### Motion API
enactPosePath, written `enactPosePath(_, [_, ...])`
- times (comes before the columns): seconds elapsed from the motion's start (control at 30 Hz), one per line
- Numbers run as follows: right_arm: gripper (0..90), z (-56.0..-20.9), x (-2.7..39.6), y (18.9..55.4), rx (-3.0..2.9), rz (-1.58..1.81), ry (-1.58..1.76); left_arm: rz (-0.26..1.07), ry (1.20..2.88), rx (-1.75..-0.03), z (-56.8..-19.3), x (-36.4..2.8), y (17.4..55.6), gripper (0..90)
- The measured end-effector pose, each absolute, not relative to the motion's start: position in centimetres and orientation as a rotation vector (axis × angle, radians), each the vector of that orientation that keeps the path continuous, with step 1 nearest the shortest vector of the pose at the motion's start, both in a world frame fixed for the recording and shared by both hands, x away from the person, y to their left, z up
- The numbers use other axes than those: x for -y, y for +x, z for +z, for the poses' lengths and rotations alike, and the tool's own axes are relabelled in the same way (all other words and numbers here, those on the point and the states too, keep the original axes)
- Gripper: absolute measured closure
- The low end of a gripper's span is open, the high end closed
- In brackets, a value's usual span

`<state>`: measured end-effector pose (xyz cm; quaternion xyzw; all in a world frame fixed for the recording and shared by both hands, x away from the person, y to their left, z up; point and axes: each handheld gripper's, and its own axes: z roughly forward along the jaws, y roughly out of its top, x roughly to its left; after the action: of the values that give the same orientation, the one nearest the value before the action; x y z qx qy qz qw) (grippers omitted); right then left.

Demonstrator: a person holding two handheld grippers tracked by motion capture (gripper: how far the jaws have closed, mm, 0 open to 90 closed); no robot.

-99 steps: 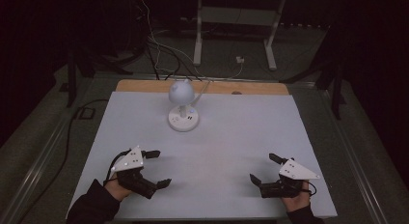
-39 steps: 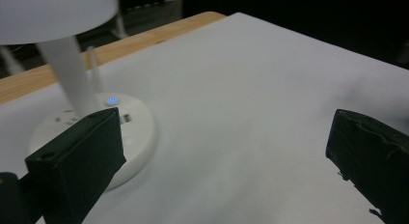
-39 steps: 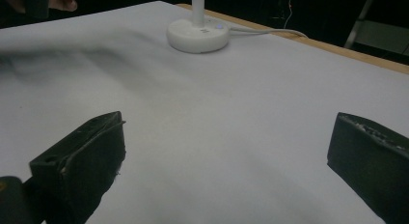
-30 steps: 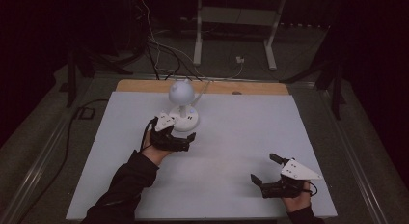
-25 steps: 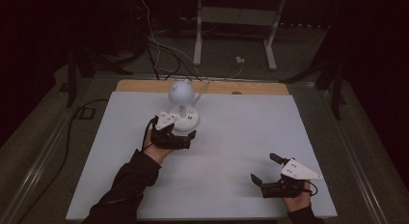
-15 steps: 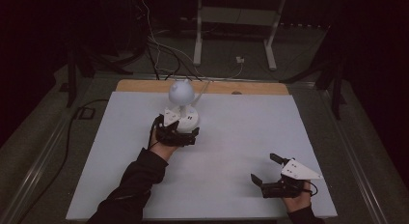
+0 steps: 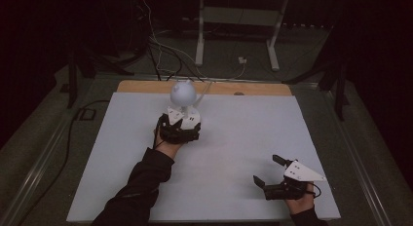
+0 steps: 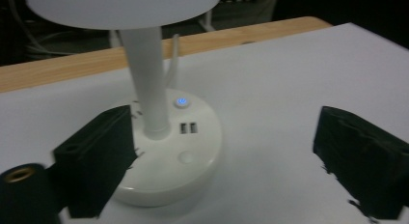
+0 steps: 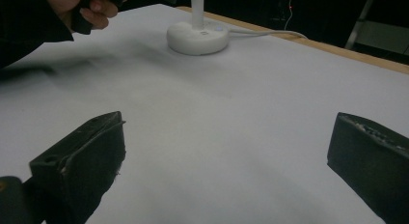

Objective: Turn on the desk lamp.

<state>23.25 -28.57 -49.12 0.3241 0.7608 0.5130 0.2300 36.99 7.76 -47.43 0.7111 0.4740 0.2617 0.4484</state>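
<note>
Left gripper (image 7: 179, 130) sits fingers spread at the lamp (image 7: 183, 97) base. Its own view catches a lit blue button (image 8: 182, 102). Right gripper (image 7: 278, 173) rests spread on the worktop (image 7: 243, 138).

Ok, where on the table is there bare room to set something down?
The table is mostly bare: the whole right half between the lamp and the right tongs, the left side beside the sleeve, and the middle front. It is crowded only at the lamp's base, where the open left tongs and the lamp's cable sit.
</note>
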Motion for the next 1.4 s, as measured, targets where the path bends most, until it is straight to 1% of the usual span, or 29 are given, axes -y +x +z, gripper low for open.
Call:
enactPosePath(0.07, [0.0,-49.1,28.6,23.3,-2.093,1.413,0.893,0.661,1.761,-1.193,-47.6,-7.7,37.1,15.8])
enactPosePath(0.27, [0.0,-49.1,28.6,23.3,-2.094,1.421,0.899,0.703,1.774,-1.217,-48.1,-7.4,37.2,22.7])
enactPosePath(0.5, [0.0,-49.1,28.6,23.3,-2.1,1.434,0.891,0.738,1.753,-1.237,-48.5,-7.2,37.5,44.2])
enactPosePath(0.53, [0.0,-49.1,28.6,23.3,-2.1,1.434,0.891,0.745,1.755,-1.24,-48.6,-7.1,37.6,44.2])
enactPosePath(0.63, [0.0,-49.1,28.6,23.3,-2.097,1.436,0.892,0.777,1.769,-1.235,-48.9,-6.9,37.7,51.2])
enactPosePath(0.7, [0.0,-49.1,28.6,23.3,-2.098,1.438,0.892,0.802,1.776,-1.24,-49.0,-6.9,37.7,57.6])
enactPosePath(0.77, [0.0,-49.1,28.6,23.2,-2.102,1.442,0.889,0.824,1.789,-1.23,-49.2,-6.9,37.8,61.4])
enactPosePath(0.87, [0.0,-49.1,28.6,23.2,-2.105,1.445,0.886,0.809,1.794,-1.223,-49.3,-7.1,38.0,68.0])
enactPosePath(1.07, [0.0,-49.1,28.6,23.2,-2.104,1.445,0.886,0.788,1.795,-1.2,-49.7,-7.2,38.5,76.4])
enactPosePath(1.13, [0.0,-49.1,28.6,23.2,-2.104,1.446,0.887,0.781,1.789,-1.191,-50.0,-7.2,38.7,76.5])
enactPosePath(1.17, [0.0,-49.1,28.6,23.2,-2.104,1.446,0.887,0.78,1.786,-1.19,-50.1,-7.3,38.7,78.7])
enactPosePath(1.23, [0.0,-49.1,28.7,23.2,-2.103,1.446,0.887,0.778,1.782,-1.185,-50.2,-7.3,38.8,79.0])
enactPosePath(1.27, [0.0,-49.1,28.7,23.2,-2.102,1.446,0.887,0.777,1.779,-1.184,-50.4,-7.3,38.9,81.1])
enactPosePath(1.37, [0.0,-49.1,28.8,23.2,-2.102,1.448,0.89,0.763,1.772,-1.192,-50.7,-7.5,39.1,83.2])
enactPosePath(1.4, [0.0,-49.1,28.7,23.2,-2.102,1.448,0.889,0.749,1.767,-1.198,-50.8,-7.6,39.2,86.2])
